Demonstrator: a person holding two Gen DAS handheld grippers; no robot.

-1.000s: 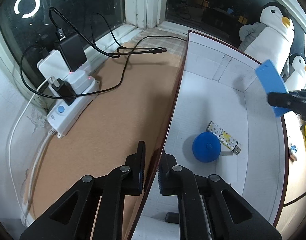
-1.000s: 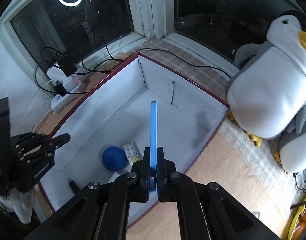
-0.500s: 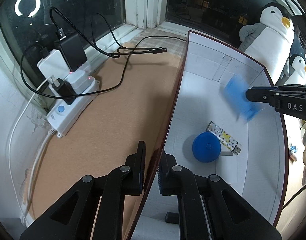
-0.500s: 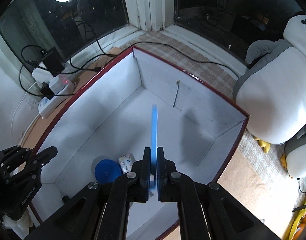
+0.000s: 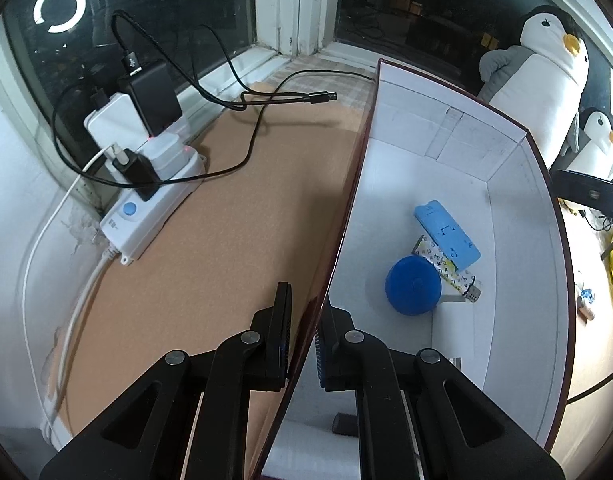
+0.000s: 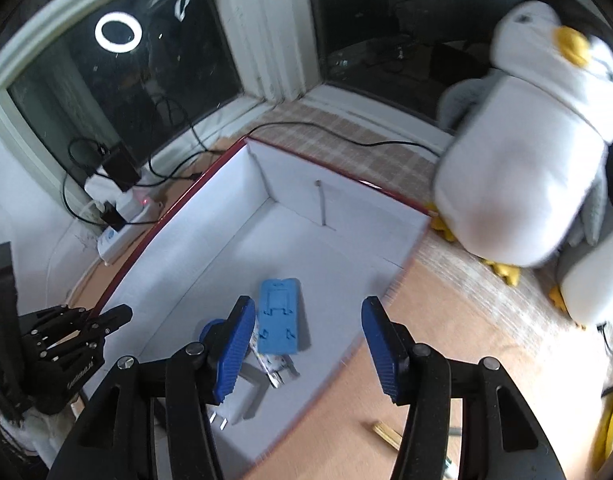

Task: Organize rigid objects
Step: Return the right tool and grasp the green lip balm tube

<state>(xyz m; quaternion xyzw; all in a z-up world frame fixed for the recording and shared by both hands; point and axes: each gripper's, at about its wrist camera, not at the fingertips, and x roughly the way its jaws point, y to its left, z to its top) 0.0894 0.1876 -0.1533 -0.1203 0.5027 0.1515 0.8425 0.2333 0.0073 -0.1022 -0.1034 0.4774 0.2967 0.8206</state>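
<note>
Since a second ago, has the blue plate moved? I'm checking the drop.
Yes. The blue plate left the right gripper, whose jaws have just been opening, and now lies on the box floor.

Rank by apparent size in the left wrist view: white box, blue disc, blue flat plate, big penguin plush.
Largest to smallest:
1. white box
2. big penguin plush
3. blue flat plate and blue disc, too alike to rank

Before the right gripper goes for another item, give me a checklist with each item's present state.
1. Blue flat piece lying in the box: ok.
2. Right gripper open, nothing between its pads, jaws just been opening: ok.
3. Left gripper clamped on the box wall: ok.
4. Blue piece clear of other contents: not ok, it overlaps the patterned strip.
5. Blue round disc inside the box: ok.
6. Next item to fetch: cannot tell.
</note>
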